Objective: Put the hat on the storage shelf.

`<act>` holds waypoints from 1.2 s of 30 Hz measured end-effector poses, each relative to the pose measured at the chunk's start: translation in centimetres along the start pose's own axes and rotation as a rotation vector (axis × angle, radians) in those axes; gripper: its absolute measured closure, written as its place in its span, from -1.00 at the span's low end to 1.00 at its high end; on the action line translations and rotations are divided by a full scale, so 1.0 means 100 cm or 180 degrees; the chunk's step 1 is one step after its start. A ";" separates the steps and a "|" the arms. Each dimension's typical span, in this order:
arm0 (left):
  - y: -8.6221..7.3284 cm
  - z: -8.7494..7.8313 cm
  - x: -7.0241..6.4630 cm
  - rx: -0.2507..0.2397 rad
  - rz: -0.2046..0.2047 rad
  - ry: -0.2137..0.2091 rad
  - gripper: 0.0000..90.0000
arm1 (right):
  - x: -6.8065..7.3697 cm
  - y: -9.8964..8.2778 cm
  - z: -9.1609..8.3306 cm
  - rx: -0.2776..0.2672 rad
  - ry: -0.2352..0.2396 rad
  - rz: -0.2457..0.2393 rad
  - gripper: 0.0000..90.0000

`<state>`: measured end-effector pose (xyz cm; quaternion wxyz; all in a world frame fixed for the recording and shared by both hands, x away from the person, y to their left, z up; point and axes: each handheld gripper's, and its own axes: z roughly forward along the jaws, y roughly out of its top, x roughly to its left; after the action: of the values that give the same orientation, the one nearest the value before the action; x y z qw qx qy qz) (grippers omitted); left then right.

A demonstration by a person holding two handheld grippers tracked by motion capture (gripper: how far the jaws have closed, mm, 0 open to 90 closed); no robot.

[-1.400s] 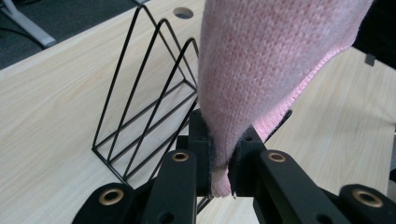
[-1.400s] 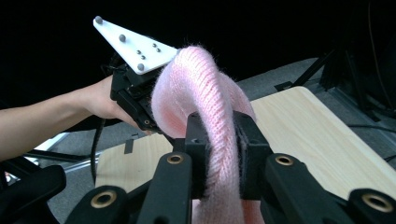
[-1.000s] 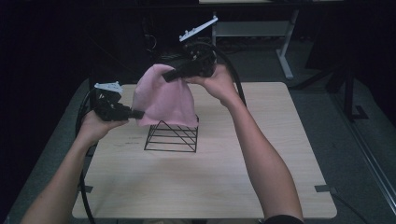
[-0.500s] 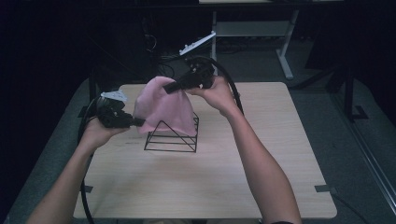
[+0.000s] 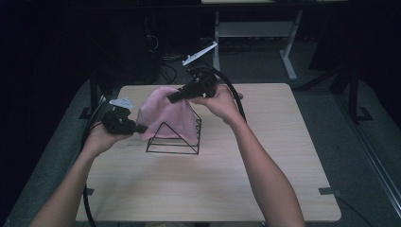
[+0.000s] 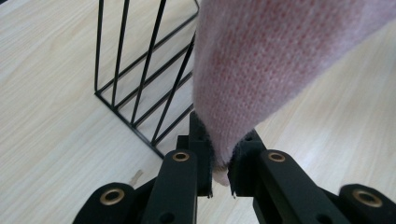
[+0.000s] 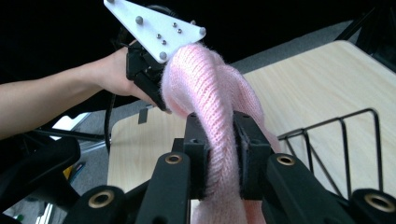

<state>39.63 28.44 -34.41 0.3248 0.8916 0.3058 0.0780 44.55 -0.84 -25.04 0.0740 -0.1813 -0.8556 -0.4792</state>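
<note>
Over the black wire rack (image 5: 174, 137) near the middle of the desk (image 5: 265, 175), a pink knitted cloth (image 5: 166, 113) hangs draped between both hands. At nine o'clock the left tongs (image 5: 141, 127) are clamped on its lower edge. Up at one o'clock the right tongs (image 5: 171, 98) pinch its top.

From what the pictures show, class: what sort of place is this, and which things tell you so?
Probably a lab or workshop set up for recording, not a home: a bare wooden table in a dark room, a frame desk behind, and cabled handheld tools, left claw and right claw, gripping a pink knit cloth.
</note>
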 end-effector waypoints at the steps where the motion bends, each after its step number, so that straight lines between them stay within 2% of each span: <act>1: 0.000 0.001 -0.001 0.0021 0.0011 0.0023 0.82 | 0.000 -0.001 0.001 0.0020 -0.0015 -0.0008 0.70; 5: 0.000 0.006 -0.003 0.0089 0.0076 0.0123 0.82 | -0.002 -0.007 0.005 0.0025 -0.0004 0.0012 0.70; 12: -0.009 0.014 0.000 0.0130 0.0010 0.0102 0.82 | -0.005 -0.014 0.013 0.0102 0.0025 0.0059 0.70; 18: -0.015 0.023 0.001 0.0245 0.0060 0.0144 0.82 | -0.007 -0.020 0.024 0.0192 0.0035 0.0082 0.69; 23: -0.022 0.030 0.002 0.0278 0.0029 0.0122 0.81 | -0.009 -0.024 0.032 0.0244 0.0051 0.0097 0.68; 26: -0.024 0.033 0.001 0.0316 0.0114 0.0191 0.80 | -0.008 -0.025 0.035 0.0298 0.0062 0.0103 0.67; 28: -0.026 0.037 0.002 0.0319 0.0095 0.0175 0.80 | -0.008 -0.027 0.037 0.0325 0.0069 0.0045 0.66; 29: -0.027 0.038 0.002 0.0327 0.0087 0.0166 0.80 | -0.007 -0.027 0.038 0.0348 0.0068 0.0088 0.66; 30: -0.028 0.039 0.003 0.0338 0.0097 0.0167 0.80 | -0.008 -0.028 0.039 0.0341 0.0058 0.0030 0.66; 36: -0.033 0.048 0.004 0.0421 0.0095 0.0163 0.80 | -0.009 -0.037 0.044 0.0415 0.0061 0.0093 0.61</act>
<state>39.90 28.13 -40.25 0.2561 0.9132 0.3052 0.0852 44.20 0.86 -30.58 0.1009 -0.1839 -0.8815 -0.4230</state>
